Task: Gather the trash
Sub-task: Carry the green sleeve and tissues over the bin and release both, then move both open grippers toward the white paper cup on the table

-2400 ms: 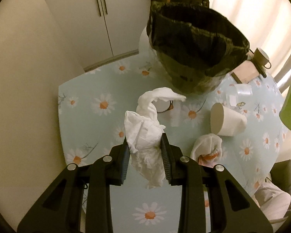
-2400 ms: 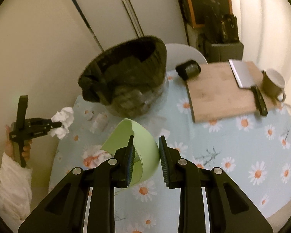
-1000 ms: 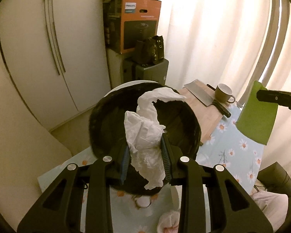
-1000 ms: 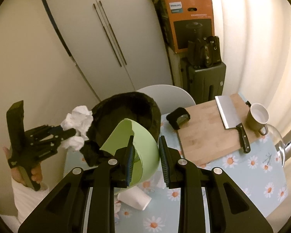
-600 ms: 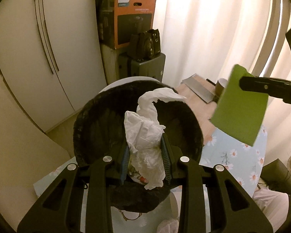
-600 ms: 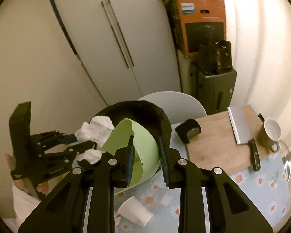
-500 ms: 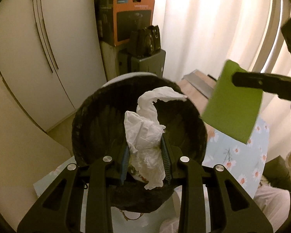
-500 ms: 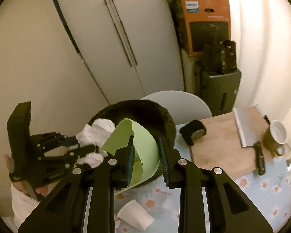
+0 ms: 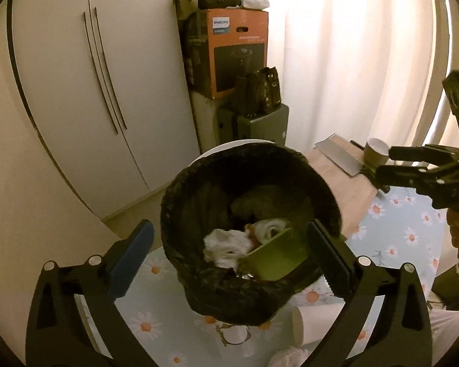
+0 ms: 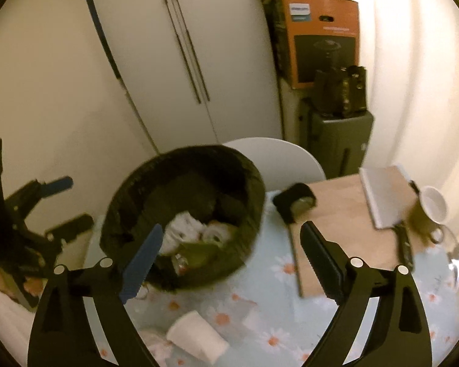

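Left wrist view: left gripper [image 9: 229, 257] spread wide over the bin [image 9: 248, 232], tissue [image 9: 225, 246] and green cup [image 9: 275, 260] inside. Right gripper [image 10: 229, 263] also spread. Reaching below for the paper cup [image 10: 199, 338], a finger could tip the bin.

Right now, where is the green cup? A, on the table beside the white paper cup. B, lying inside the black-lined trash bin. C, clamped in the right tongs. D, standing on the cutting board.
B: the green cup lies inside the black-lined trash bin next to the crumpled tissue, and the right tongs are open and hold nothing.
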